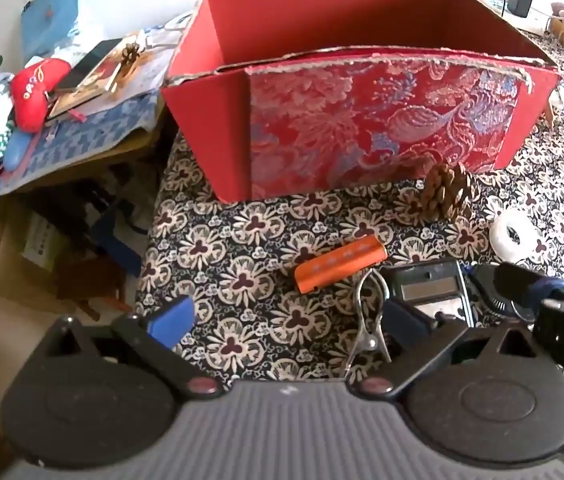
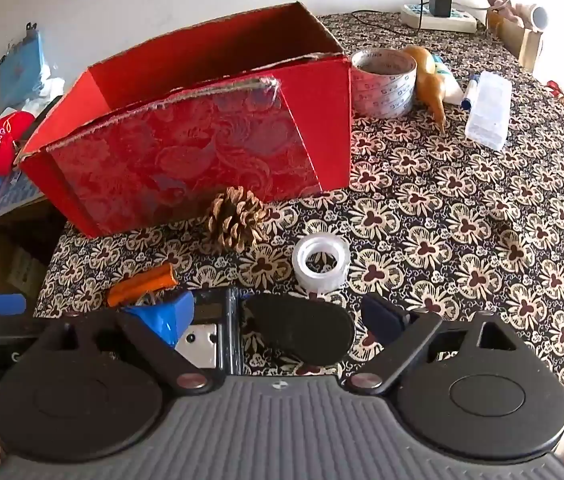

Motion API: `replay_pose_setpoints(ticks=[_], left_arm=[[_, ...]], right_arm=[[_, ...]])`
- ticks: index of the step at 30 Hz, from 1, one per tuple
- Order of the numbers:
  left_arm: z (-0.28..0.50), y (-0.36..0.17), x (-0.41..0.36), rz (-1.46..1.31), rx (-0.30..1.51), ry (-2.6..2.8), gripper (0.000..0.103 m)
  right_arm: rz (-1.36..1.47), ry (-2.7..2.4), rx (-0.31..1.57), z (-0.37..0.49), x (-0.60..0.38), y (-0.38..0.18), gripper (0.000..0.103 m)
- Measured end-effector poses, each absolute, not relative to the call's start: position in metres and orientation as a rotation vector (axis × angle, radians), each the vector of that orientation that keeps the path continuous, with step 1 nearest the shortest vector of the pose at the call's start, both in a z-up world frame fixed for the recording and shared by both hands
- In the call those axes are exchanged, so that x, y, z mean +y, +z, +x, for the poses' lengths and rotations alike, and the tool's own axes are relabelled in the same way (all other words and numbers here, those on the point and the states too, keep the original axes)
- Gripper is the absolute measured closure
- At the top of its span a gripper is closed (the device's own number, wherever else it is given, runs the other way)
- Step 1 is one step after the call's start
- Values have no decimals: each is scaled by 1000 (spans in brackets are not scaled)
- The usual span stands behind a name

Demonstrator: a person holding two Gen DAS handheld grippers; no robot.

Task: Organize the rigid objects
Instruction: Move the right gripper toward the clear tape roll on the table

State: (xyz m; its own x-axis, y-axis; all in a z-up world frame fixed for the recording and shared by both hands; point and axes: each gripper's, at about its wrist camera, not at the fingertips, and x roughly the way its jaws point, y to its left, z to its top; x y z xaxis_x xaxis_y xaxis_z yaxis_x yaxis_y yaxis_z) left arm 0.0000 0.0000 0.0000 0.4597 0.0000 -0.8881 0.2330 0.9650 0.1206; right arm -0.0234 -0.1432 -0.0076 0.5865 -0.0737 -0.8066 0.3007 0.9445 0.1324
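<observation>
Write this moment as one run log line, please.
left gripper open, empty | right gripper open, empty | red box empty | pine cone on table

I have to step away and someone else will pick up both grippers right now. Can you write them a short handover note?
Left gripper: jaws open, nothing held, hanging above the tablecloth near the orange tube and metal clip.
Right gripper: jaws open, nothing held, a black oval object on the cloth between them.
Red box: open at the back of the table; as far as it shows, empty.
Still on the cloth: pine cone against the box front, small clear tape roll, large tape roll beside the box, clear plastic case.
Done: nothing visibly boxed yet.
Left: likely everything loose goes into the box.
</observation>
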Motion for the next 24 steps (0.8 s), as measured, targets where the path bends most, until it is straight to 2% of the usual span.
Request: replay_pose_setpoints(ticks=[24], left_arm=[[-7, -5, -7, 246, 1119, -196, 2]], right_arm=[[257, -247, 980, -27, -143, -10, 39]])
